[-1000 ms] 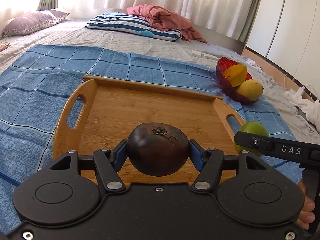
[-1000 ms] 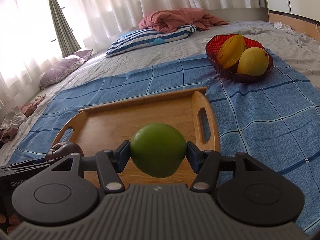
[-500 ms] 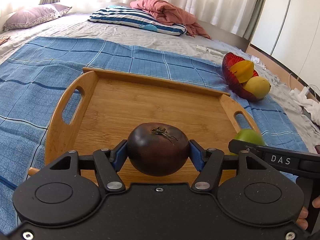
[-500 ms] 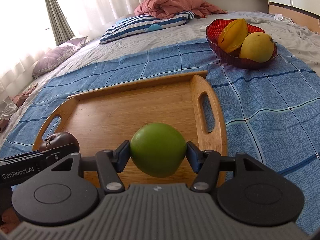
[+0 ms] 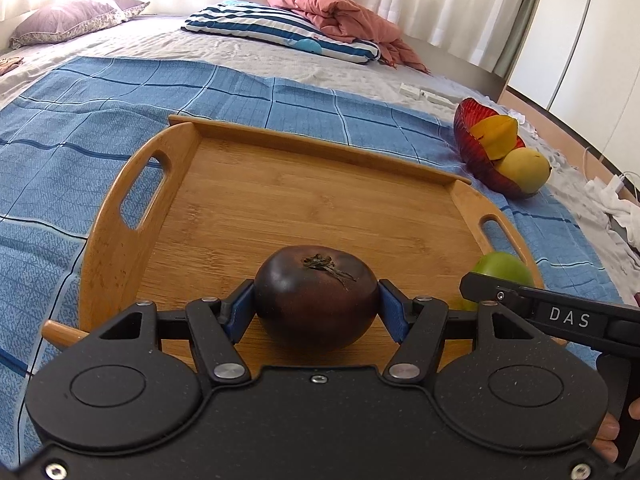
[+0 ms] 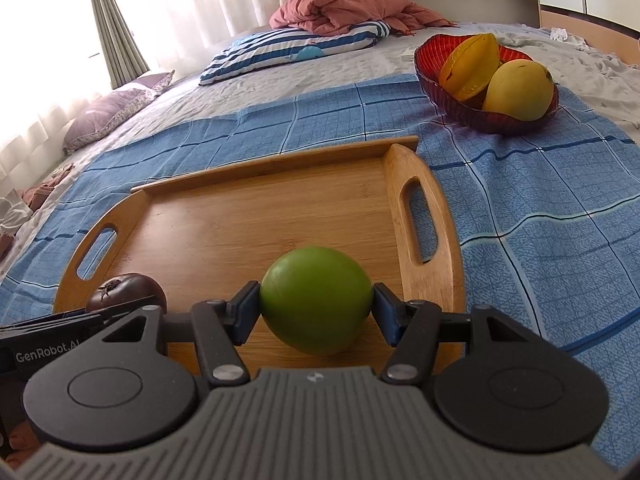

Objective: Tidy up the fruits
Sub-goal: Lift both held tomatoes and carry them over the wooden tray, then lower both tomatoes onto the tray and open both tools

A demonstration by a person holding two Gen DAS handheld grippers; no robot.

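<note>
The blue checked cloth (image 5: 100, 128) covers the bed in front of you, and the wooden tray (image 5: 288, 200) lies on it with its floor bare. Off to the right sits the red bowl (image 6: 472, 112), holding a yellow mango (image 6: 520, 90) and a starfruit (image 6: 470, 66).

Your left gripper (image 5: 316, 308) is clamped on the dark tomato (image 5: 316, 296), stem up, both blue pads against its sides, over the tray's near edge. Your right gripper (image 6: 316, 312) grips the green fruit (image 6: 316, 300) the same way, near the right handle.

Whether either fruit already touches the wood is hard to tell from these angles. Lower each until it rests, keep them apart, then spread the jaws slowly so neither round fruit rolls off.
</note>
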